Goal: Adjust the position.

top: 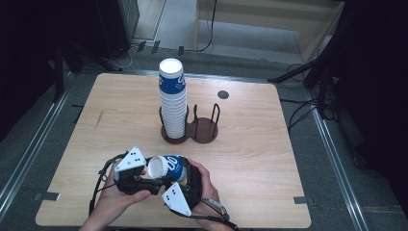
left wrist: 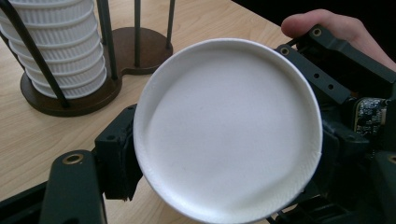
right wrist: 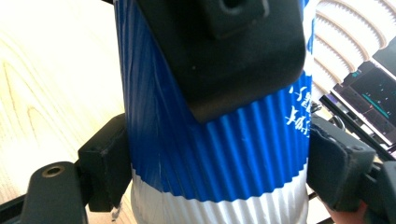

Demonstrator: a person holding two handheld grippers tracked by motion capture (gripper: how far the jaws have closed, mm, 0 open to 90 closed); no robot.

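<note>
A blue-and-white ribbed paper cup [top: 167, 168] lies on its side above the near edge of the wooden table [top: 250, 159], its white base turned toward the left gripper [top: 144, 180]. That gripper's jaws clamp the cup near its base. The right gripper [top: 180, 185] clenches the cup's blue body from both sides. Farther back, a tall stack of cups [top: 173, 103] stands in a dark two-ring holder [top: 204, 131], whose other ring is just beside it.

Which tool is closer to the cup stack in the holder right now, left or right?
Left, slightly. The left tool sits at the held cup's white base, below-left of the cup stack. The right tool grips the cup's blue side, a bit farther toward the table's near edge.
</note>
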